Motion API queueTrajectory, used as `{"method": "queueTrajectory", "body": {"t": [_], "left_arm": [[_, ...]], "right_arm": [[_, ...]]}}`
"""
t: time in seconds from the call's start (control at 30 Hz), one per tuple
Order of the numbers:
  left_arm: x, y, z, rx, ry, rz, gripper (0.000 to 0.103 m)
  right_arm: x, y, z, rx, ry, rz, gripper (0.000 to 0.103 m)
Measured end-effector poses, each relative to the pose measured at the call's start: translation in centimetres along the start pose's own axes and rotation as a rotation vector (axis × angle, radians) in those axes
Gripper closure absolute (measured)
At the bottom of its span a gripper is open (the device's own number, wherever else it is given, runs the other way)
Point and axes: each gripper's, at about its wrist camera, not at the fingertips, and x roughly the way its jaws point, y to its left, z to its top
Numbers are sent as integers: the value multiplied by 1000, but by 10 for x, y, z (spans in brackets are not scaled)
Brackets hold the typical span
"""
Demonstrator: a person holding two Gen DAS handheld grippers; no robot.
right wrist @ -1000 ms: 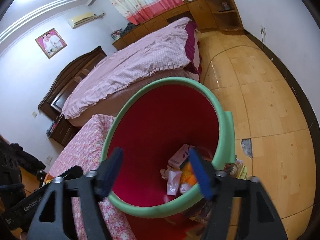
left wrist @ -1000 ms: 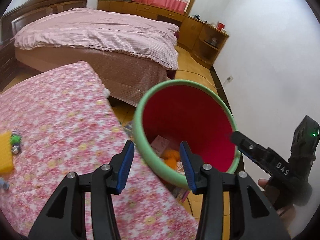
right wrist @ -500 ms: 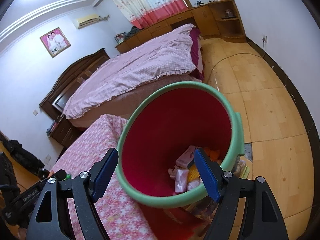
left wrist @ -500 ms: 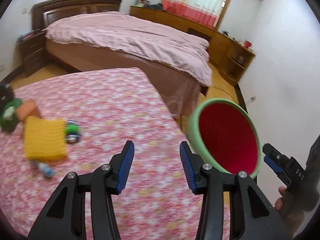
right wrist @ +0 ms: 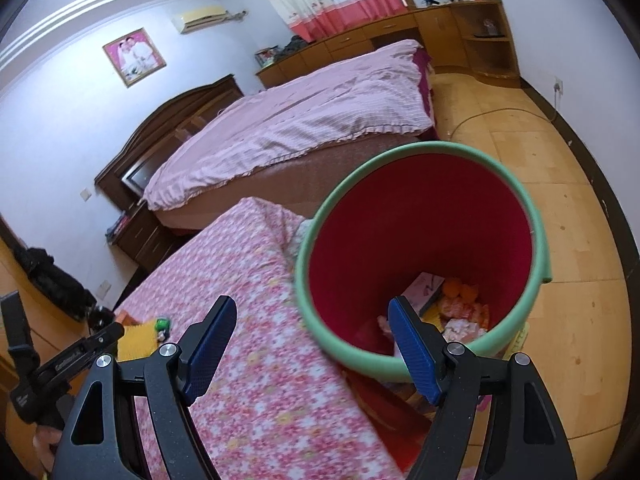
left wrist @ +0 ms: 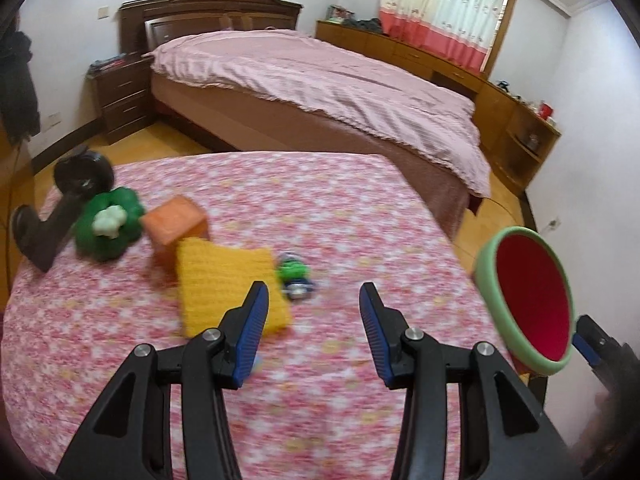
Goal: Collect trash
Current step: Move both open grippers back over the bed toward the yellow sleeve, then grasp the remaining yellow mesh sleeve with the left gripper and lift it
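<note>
Counting from my left wrist camera, I see one yellow knitted cloth (left wrist: 228, 284), one orange block (left wrist: 176, 232) at its 11 o'clock, one green plush (left wrist: 110, 228) further toward 9, one small green toy (left wrist: 295, 274) just beside the cloth's right edge, and one dark stand (left wrist: 66, 204) at the far left, all on the pink floral tabletop (left wrist: 328, 216). One red bin with a green rim (left wrist: 532, 300) sits at 3 o'clock off the table's right edge.

A bed with a pink cover (left wrist: 320, 84) stands beyond at 12; nothing blocks the table items.

My right wrist camera looks into the bin (right wrist: 424, 240); wrappers and orange scraps (right wrist: 460, 308) lie at its bottom, too jumbled to count.

My left gripper (left wrist: 314, 314) is spread with nothing between the pads, hovering over the tabletop near the cloth. My right gripper (right wrist: 312, 340) is spread wider, empty, straddling the bin's near rim without touching it.
</note>
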Motion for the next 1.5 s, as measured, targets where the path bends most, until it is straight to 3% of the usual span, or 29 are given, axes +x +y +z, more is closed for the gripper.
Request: {"method": "queueTrajectory", "body": {"t": [0.3, 0.63, 0.77, 0.9, 1.17, 1.5], "left_arm": [[29, 55, -1, -82, 64, 94, 56], [58, 56, -6, -71, 110, 51, 57], [59, 55, -8, -55, 101, 16, 81], [46, 59, -6, -76, 65, -36, 82], [8, 79, 3, -111, -7, -48, 83], [20, 100, -10, -161, 59, -29, 82]], "right_arm": [[24, 22, -14, -39, 55, 13, 24], [47, 30, -24, -67, 108, -3, 24], [53, 32, -27, -71, 128, -4, 24], [60, 39, -30, -102, 141, -3, 24], [70, 68, -34, -170, 172, 34, 24], [76, 103, -46, -231, 199, 75, 24]]}}
